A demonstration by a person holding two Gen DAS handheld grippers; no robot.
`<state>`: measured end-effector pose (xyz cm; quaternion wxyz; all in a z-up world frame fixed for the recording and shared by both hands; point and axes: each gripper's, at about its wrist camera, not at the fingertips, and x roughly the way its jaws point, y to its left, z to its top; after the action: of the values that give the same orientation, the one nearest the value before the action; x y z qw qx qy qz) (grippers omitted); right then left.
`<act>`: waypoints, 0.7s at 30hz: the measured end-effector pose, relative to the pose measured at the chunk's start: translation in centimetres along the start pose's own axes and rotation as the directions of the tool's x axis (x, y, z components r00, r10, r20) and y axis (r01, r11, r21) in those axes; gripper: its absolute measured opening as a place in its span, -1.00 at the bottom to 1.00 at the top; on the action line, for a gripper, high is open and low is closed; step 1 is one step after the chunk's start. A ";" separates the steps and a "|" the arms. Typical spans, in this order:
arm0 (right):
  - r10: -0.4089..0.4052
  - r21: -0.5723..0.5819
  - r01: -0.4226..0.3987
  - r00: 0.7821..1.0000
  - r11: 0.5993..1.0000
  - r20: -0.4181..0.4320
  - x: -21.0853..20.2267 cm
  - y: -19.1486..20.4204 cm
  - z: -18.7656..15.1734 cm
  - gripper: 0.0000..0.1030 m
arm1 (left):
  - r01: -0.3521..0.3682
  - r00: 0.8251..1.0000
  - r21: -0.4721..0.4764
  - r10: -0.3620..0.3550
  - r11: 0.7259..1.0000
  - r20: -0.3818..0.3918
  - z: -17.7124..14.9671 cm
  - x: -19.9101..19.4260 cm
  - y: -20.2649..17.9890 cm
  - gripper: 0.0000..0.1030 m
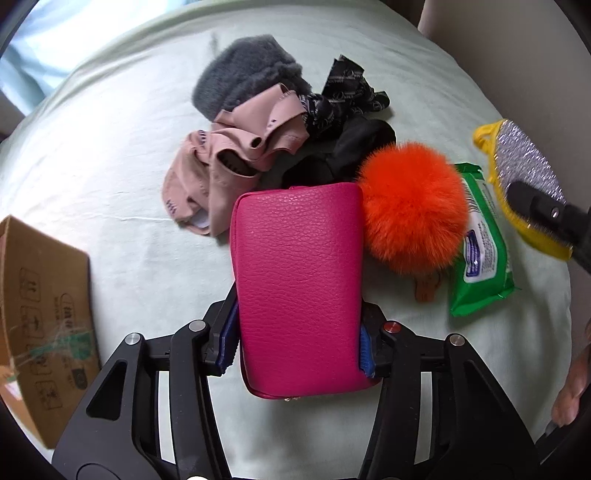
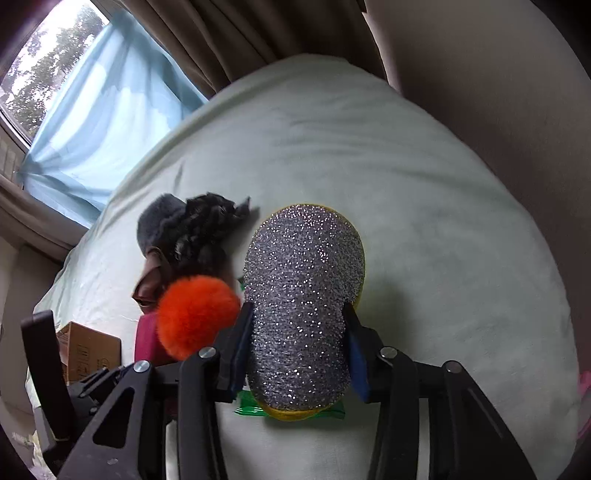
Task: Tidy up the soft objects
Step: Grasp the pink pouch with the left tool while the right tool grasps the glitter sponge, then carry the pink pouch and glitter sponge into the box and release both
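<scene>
My left gripper is shut on a pink leather pouch, held just above the pale green sheet. Beside it lies an orange pompom. Behind are pink socks, a grey furry item and black fabrics. My right gripper is shut on a silver glitter sponge with a yellow base, over a green wipes pack. The sponge and wipes pack also show in the left wrist view. The pompom shows left of my right gripper.
A cardboard box stands at the left edge of the bed. A window with a blue curtain and beige drapes lies beyond the bed. A wall or headboard is to the right.
</scene>
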<state>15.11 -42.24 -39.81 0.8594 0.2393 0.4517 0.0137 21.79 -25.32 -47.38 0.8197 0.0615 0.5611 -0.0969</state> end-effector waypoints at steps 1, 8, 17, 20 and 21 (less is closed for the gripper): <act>0.000 -0.004 0.000 1.000 1.000 0.010 -0.4 0.1 0.1 -0.20 | 0.001 1.000 -0.004 -0.001 1.000 0.005 -0.6 -0.7 0.9 -0.11; -0.017 -0.025 0.019 0.998 1.000 0.063 -3.9 1.3 0.4 -0.23 | 0.014 0.998 -0.042 -0.011 0.999 0.062 -0.9 -6.7 2.9 -0.12; -0.073 -0.071 0.083 0.987 0.994 0.141 -12.7 7.1 1.7 -0.23 | 0.057 0.984 -0.088 -0.042 0.994 0.173 0.3 -18.8 6.4 -0.12; -0.077 -0.116 0.095 0.985 0.989 0.155 -14.8 10.2 1.9 -0.23 | 0.065 0.978 -0.102 -0.043 0.993 0.204 0.2 -22.1 8.2 -0.12; -0.071 -0.127 0.091 0.985 0.988 0.157 -15.4 11.4 1.9 -0.23 | 0.065 0.976 -0.109 -0.041 0.992 0.214 0.2 -23.2 9.2 -0.12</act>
<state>9.68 -36.62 -22.26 0.9052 0.1631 0.3923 -0.0094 15.88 -14.31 -25.77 0.8739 -0.0118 0.4771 -0.0921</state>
